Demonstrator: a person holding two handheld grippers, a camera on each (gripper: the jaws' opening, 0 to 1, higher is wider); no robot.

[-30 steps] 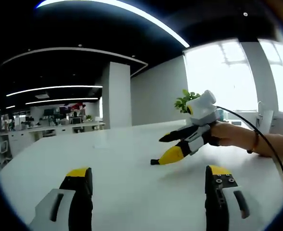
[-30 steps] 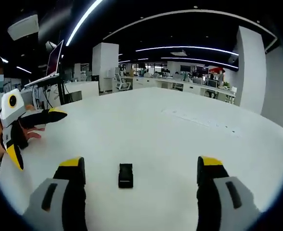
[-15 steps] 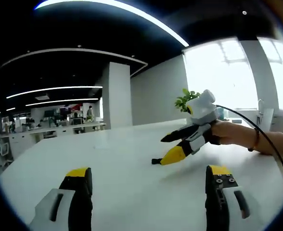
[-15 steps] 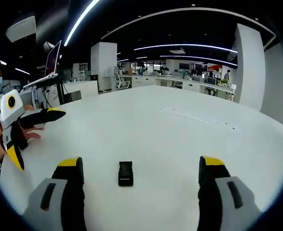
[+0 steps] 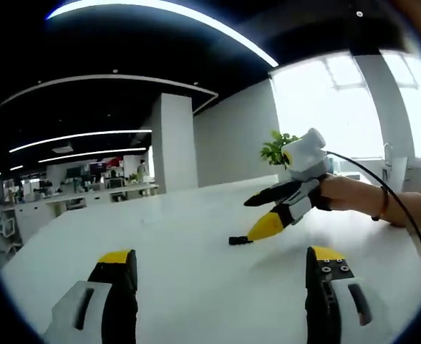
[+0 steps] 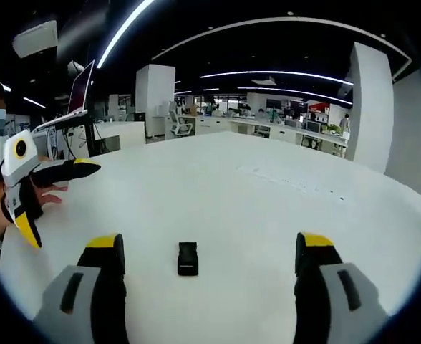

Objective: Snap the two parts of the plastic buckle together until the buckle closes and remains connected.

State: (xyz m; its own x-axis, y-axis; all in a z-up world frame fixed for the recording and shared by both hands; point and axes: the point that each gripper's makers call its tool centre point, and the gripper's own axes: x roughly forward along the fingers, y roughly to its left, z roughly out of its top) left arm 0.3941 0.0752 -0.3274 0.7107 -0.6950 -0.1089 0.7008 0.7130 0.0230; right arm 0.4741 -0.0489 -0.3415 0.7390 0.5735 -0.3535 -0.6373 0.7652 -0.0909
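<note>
**Inspector:** Location of the item?

**Onlooker:** The buckle (image 6: 187, 259) lies flat on the white table (image 6: 268, 215), straight ahead of the right gripper (image 6: 209, 263) and between the lines of its two jaws, touching neither. It reads as one small black block; whether its two parts are already joined or merely butted together, I cannot tell from here.

**Inspector:** Jaw condition?

**Onlooker:** Both sets stand wide apart with nothing in them. The left gripper (image 5: 221, 269) points across bare table toward the right one.

**Inspector:** Handling assessment?

**Onlooker:** By my judgement it is light, rigid plastic, smooth enough to skate on this tabletop (a nudge would likely send it sliding). Pinch each half across its flat body, clear of the mating end, so the prongs can flex and latch.
</note>
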